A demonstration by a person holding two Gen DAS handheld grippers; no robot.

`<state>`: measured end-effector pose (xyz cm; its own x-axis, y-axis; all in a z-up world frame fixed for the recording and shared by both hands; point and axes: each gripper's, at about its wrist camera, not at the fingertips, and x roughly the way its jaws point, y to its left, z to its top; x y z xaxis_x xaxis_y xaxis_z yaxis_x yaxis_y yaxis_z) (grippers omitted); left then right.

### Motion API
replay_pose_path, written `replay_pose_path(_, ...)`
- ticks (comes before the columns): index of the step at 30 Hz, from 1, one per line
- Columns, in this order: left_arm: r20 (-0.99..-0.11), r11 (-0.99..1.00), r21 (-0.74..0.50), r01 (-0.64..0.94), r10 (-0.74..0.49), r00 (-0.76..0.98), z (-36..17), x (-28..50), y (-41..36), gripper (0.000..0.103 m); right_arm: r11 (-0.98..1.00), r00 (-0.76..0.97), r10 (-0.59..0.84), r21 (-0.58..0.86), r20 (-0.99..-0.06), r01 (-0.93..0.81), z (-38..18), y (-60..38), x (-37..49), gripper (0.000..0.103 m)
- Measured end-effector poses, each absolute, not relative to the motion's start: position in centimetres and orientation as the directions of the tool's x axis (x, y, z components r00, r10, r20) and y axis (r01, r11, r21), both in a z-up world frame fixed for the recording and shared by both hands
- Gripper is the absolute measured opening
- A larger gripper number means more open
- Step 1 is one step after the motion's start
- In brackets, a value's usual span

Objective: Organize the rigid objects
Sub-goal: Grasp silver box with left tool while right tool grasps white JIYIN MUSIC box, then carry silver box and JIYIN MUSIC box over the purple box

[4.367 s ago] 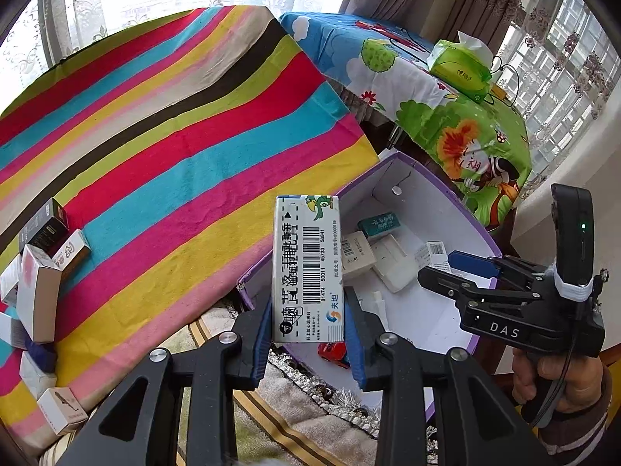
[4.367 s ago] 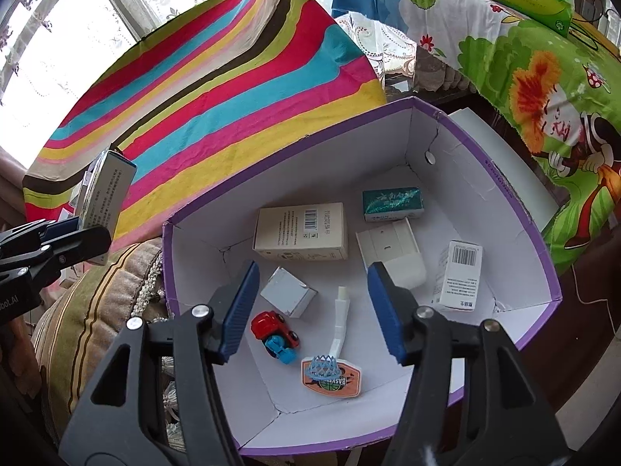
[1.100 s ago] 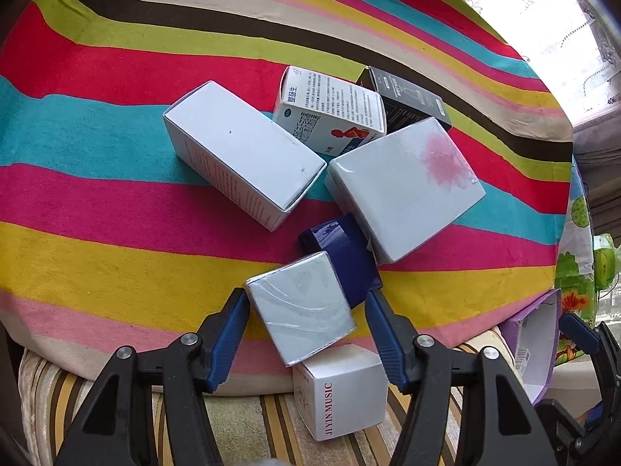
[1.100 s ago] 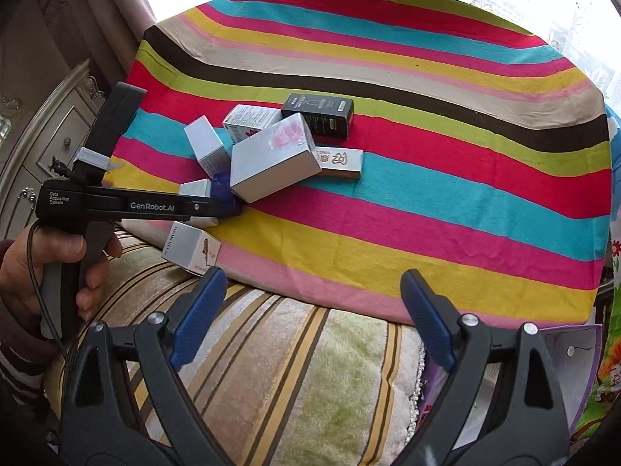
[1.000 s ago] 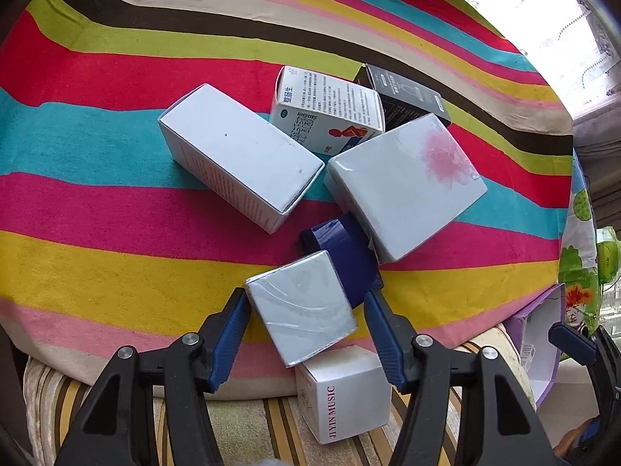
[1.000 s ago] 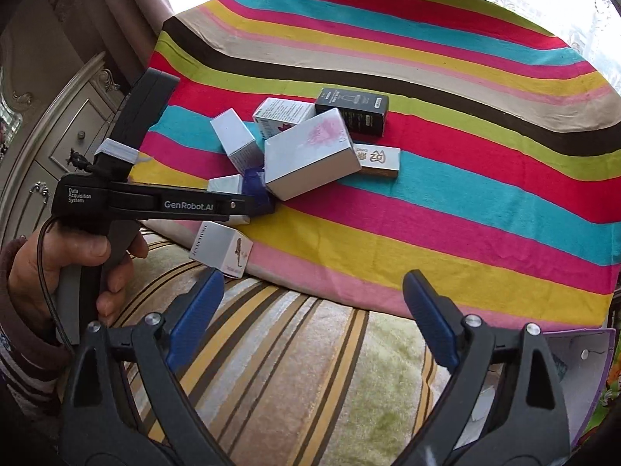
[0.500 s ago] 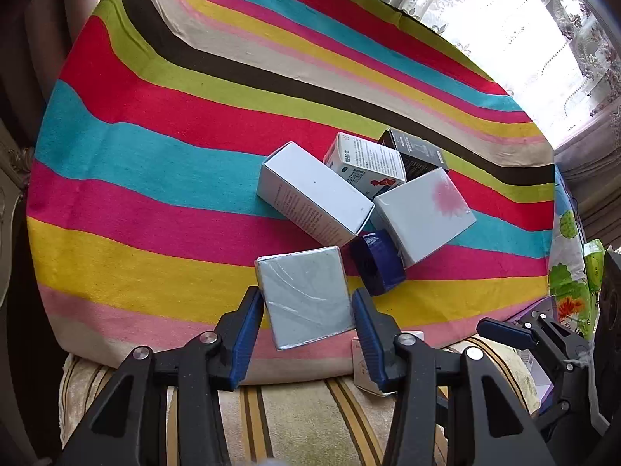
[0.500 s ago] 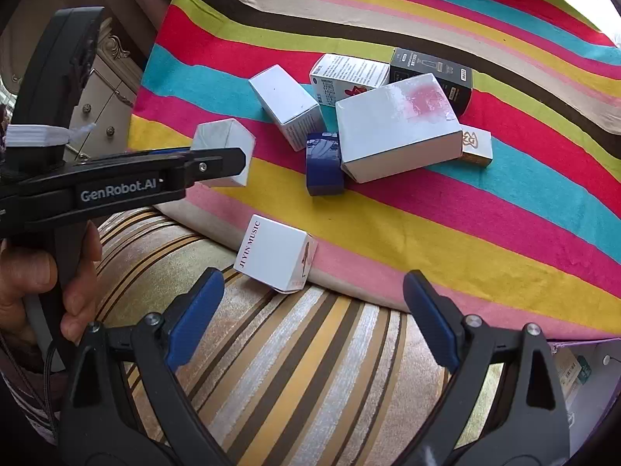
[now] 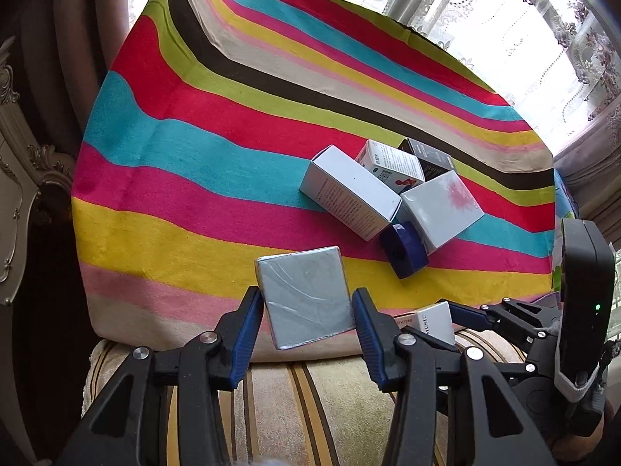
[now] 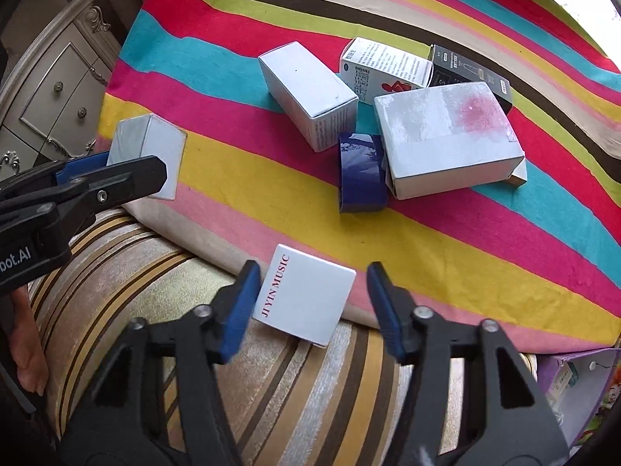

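Left wrist view: left tool (image 9: pixel 308 316) clamps a silver box (image 9: pixel 304 297); right tool (image 10: pixel 310 305) gapes wide around the white JIYIN MUSIC box (image 10: pixel 304 299), left pad touching.

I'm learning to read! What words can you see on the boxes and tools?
"JIYIN MUSIC": on the white box between the right tool's fingers.
"MUSIC": same box, left wrist view.
"bot.AI": cut-off label on the left tool.
Printed box and black box: text too small to read.

Striped cloth (image 10: pixel 446 256) under scattered boxes (image 10: pixel 446 136)
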<state>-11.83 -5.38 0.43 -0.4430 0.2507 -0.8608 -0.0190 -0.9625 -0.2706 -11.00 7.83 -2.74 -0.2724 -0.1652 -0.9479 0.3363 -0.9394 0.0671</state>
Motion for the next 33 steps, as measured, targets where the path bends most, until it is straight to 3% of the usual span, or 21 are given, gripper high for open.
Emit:
replay_pose_path(7,-0.851,-0.964,-0.258,-0.063,0.257,-0.458,2.4,-11.0,-3.1,0.048,-0.941,-0.366,-0.22,0.099,-0.904,0.322,0.0,11.2,-9.3,0.047)
replay_pose_path(15,-0.809,-0.922,-0.303,-0.242,0.383,-0.447,5.1,-9.8,4.1,0.048,-0.978,-0.489,-0.183,0.106,-0.853,0.181,4.1,21.7,-5.3,0.047)
replay_pose_path(33,-0.774,-0.69,-0.3,-0.658,0.579,-0.255,9.6,-5.0,24.4,0.048,-0.972,-0.583,0.09,0.057,-0.808,-0.228,8.1,41.8,5.5,0.047)
